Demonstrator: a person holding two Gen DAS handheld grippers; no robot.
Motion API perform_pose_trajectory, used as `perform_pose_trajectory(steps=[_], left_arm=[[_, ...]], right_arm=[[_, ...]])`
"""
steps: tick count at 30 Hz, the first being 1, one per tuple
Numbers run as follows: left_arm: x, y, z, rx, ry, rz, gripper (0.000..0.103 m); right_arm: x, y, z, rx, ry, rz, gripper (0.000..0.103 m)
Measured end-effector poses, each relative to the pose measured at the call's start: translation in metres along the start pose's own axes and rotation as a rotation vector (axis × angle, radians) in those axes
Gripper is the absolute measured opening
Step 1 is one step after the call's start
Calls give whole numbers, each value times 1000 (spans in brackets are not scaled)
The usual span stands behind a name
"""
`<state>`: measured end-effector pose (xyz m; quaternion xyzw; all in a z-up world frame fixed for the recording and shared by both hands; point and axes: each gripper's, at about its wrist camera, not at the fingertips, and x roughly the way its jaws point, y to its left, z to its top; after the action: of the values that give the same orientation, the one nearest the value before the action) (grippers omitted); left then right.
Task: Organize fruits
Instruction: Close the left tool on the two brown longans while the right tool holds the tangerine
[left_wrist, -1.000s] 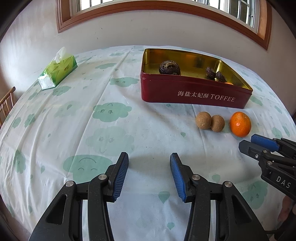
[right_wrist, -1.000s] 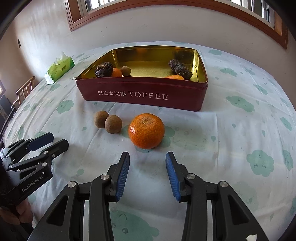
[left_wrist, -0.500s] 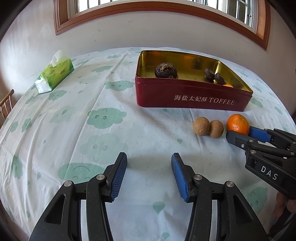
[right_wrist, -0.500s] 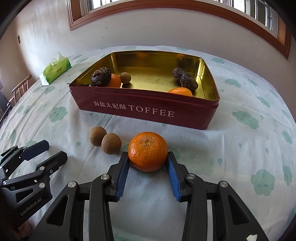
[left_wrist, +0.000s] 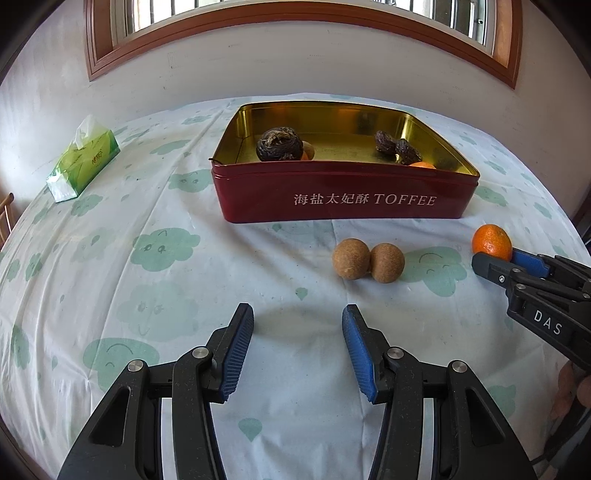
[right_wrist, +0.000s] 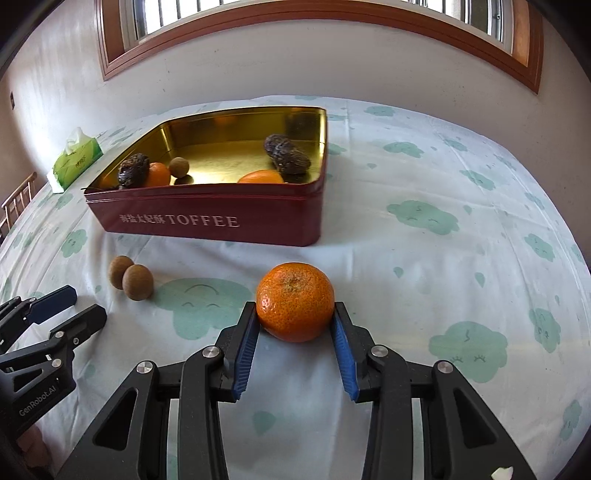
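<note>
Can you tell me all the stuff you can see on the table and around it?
tin: one, dark red outside and gold inside, open, on the tablecloth
oranges in the tin: two showing, orange, one at each end
small brown fruit in the tin: one, tan, beside an orange
dark wrinkled fruits in the tin: three as far as I can tell, blackish brown
orange: one, orange, between the right gripper's pads
brown round fruits: two, tan, touching, in front of the tin
tissue pack: one, green, far left
tablecloth: one, white with green clouds
window frame: one, brown wood, on the wall
chair: one, wooden, left edge
right gripper: one, black with blue pads, shut on the orange
left gripper: one, black with blue pads, open, empty
</note>
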<state>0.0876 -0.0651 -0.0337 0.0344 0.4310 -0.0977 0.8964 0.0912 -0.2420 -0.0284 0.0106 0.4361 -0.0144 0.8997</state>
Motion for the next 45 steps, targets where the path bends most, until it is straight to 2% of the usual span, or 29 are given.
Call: perform_pose_trajectory(steps=[9, 18, 24, 35, 38, 41, 45], left_arm=[[2, -24, 1, 39, 4, -34, 56], [12, -41, 12, 45, -1, -39, 59], [16, -42, 17, 40, 0, -36, 63], [30, -36, 32, 22, 4, -18, 63], [30, -35, 31, 24, 0, -18, 61], [29, -33, 30, 20, -5, -19, 52], [28, -32, 30, 15, -7, -17, 49]], right_arm=[[-1, -31, 0, 42, -6, -39, 36], [0, -34, 0, 49, -7, -32, 37], [-1, -35, 0, 50, -7, -31, 37], [-1, -34, 0, 51, -6, -31, 38], [-1, -34, 0, 51, -7, -31, 38], [-1, -34, 0, 51, -6, -31, 38], [0, -34, 0, 51, -7, -31, 38]])
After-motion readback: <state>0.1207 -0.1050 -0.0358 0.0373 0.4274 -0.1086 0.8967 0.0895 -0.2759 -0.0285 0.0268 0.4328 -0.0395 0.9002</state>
